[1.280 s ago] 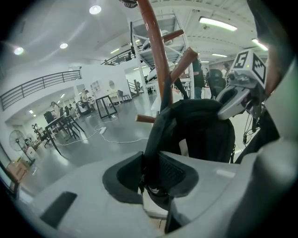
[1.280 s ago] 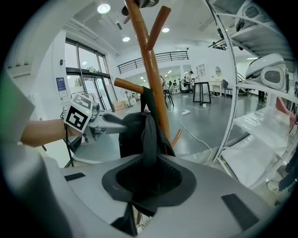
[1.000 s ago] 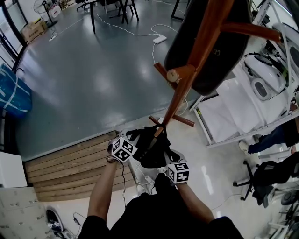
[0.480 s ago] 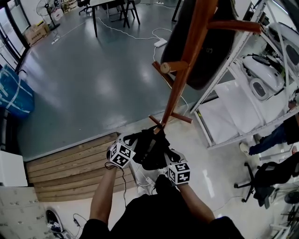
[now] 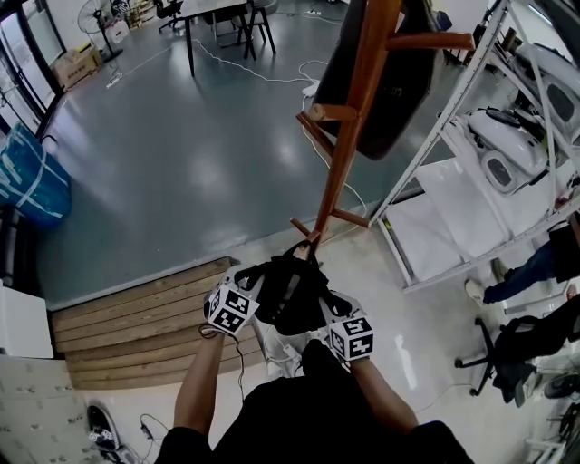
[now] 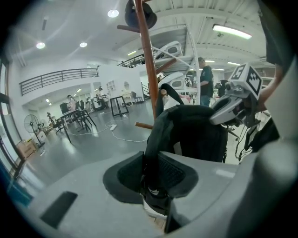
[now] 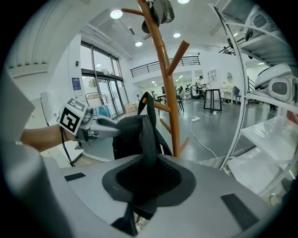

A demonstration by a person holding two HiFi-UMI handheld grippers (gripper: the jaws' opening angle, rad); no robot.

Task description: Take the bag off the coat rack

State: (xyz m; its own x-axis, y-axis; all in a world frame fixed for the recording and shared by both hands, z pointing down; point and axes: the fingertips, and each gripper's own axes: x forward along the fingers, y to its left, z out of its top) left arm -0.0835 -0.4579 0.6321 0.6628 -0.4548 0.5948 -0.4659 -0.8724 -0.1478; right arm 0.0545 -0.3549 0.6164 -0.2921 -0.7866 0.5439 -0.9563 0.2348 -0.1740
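A black bag [image 5: 292,288] hangs between my two grippers, close to the wooden coat rack [image 5: 349,136]. My left gripper [image 5: 245,297] is shut on one black strap [image 6: 151,158], and the bag's body [image 6: 195,135] bulges beyond it. My right gripper [image 5: 338,314] is shut on another strap [image 7: 148,135]. The bag's top loop [image 7: 147,98] rises beside a low peg [image 7: 160,108]; I cannot tell whether it is hooked on the peg. Each gripper view shows the other gripper: the right gripper [image 6: 235,100] and the left gripper [image 7: 88,124].
A dark item [image 5: 390,82] hangs high on the rack, and a cap [image 6: 140,14] tops the pole. White metal shelving [image 5: 471,190] stands to the right with a person's legs [image 5: 526,267] beside it. A wooden step [image 5: 136,317] lies at the left and a white cable [image 5: 263,63] on the grey floor.
Both grippers have risen a little with the bag still held. The left marker cube has shifted slightly left and down in the head view, and the rack sits higher in the picture.
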